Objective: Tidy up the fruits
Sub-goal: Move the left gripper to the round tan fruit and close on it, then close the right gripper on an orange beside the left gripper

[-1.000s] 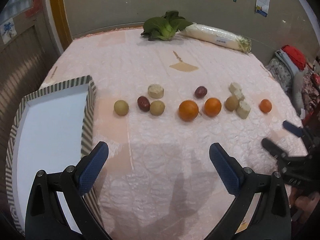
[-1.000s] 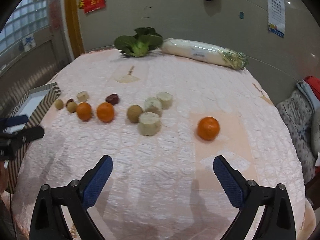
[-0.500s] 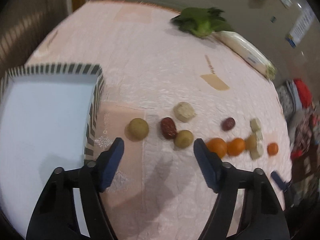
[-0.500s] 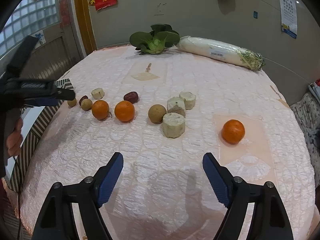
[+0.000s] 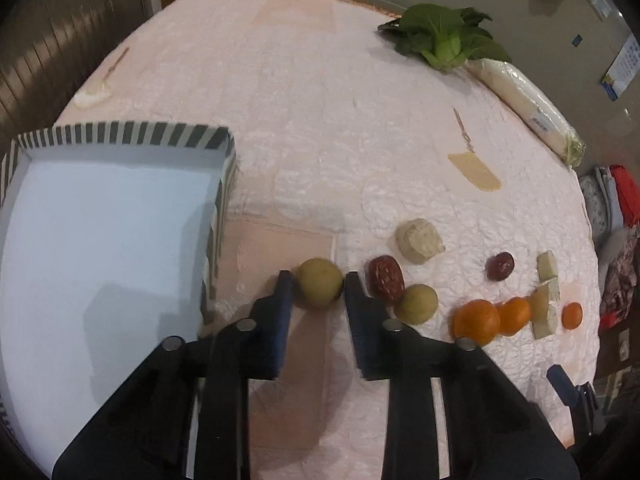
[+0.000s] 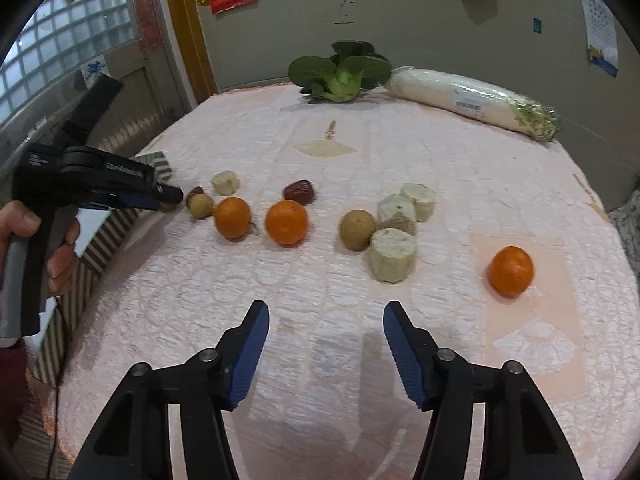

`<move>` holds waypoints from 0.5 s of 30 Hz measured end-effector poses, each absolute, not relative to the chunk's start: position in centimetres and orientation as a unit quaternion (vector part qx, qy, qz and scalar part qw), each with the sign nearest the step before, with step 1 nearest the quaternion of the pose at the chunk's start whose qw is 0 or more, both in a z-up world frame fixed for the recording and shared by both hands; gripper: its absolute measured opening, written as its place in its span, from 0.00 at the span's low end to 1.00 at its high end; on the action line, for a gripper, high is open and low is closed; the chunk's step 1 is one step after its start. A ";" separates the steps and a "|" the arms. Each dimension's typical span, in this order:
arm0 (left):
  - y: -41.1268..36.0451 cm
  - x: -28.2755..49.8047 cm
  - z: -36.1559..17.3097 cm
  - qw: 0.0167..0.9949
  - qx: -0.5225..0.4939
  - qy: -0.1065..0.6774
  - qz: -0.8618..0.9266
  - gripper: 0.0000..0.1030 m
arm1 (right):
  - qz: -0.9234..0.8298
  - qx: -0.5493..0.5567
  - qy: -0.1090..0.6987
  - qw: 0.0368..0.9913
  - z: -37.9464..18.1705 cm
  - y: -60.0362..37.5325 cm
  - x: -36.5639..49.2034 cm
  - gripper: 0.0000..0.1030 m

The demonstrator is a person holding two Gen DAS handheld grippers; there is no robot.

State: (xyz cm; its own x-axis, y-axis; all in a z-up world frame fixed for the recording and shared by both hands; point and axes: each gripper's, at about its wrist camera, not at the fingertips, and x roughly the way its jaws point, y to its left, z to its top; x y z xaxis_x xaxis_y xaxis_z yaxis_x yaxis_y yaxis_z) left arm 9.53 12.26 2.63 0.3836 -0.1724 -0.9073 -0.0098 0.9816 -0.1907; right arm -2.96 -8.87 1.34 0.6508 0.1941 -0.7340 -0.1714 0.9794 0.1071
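Longan (image 5: 320,283), the leftmost fruit in the row, sits low in the centre of the left wrist view, pinched between the left gripper (image 5: 316,285) fingers, just right of the striped-rim tray (image 5: 120,133). Right gripper (image 6: 325,320) hangs spread wide, holding nothing, over the pink tablecloth (image 6: 400,152), below two tangerines (image 6: 286,222).

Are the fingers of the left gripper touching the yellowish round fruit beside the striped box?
Touching. In the left wrist view, both fingers press against the sides of the yellowish round fruit, no gap visible.
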 end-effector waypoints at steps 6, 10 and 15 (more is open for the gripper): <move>13.0 9.4 2.8 0.826 -0.107 0.551 -0.054 0.23 | 0.169 0.024 0.405 0.898 1.8 -6.6 -2.6 0.56; 12.7 8.4 3.8 0.833 -0.098 0.541 -0.061 0.23 | 0.204 0.011 0.410 0.889 1.8 -4.0 -1.3 0.56; 12.0 6.1 5.5 0.845 -0.080 0.522 -0.080 0.23 | 0.213 0.018 0.432 0.876 0.3 -2.4 2.0 0.56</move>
State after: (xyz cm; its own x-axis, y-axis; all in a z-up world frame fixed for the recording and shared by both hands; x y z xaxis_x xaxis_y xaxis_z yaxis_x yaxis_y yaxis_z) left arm 6.15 11.99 5.54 0.4418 -0.2180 -0.8702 0.0514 0.9746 -0.2180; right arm 1.97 -2.44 0.34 0.5367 0.3885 -0.7490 -0.3570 0.9089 0.2156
